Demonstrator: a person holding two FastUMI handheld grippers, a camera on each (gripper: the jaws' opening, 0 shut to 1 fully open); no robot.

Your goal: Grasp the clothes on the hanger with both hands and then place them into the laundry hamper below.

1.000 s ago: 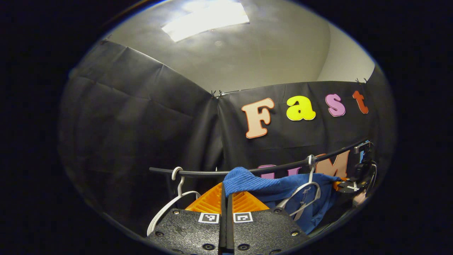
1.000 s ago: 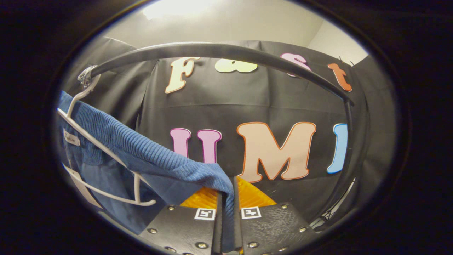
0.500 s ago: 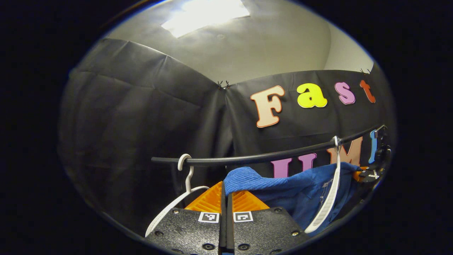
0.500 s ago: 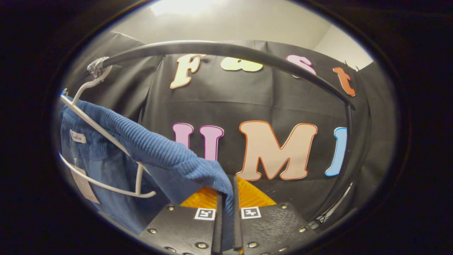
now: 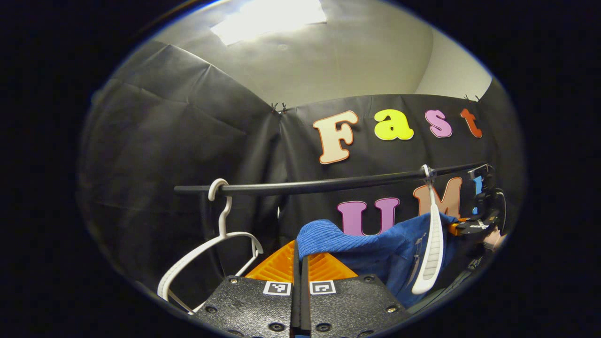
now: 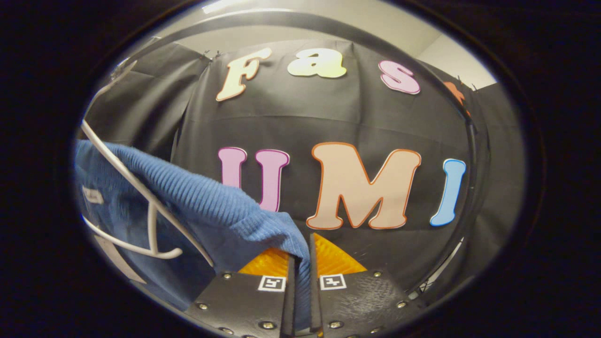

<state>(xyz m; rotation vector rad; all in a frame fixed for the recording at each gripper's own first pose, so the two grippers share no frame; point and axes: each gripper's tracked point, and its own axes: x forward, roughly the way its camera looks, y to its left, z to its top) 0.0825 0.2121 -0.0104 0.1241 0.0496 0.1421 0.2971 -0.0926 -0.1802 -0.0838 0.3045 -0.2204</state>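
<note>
left gripper (image 5: 300,260): pinching blue clothes (image 5: 375,249) (ribbed edge), below the black rail (image 5: 319,185) | right gripper (image 6: 300,263): pinching the clothes' other edge | white hanger (image 5: 434,239): on rail, touching clothes | spare hanger (image 5: 206,244): empty

Black rail (image 5: 328,185), ceiling light (image 5: 267,16)

Both upward-tilted, close; perhaps shared rail (image 5: 328,184)

Dim booth, bright ceiling light (image 5: 267,19) glaring overhead, strong fisheye bending at edges, mild softness
</note>
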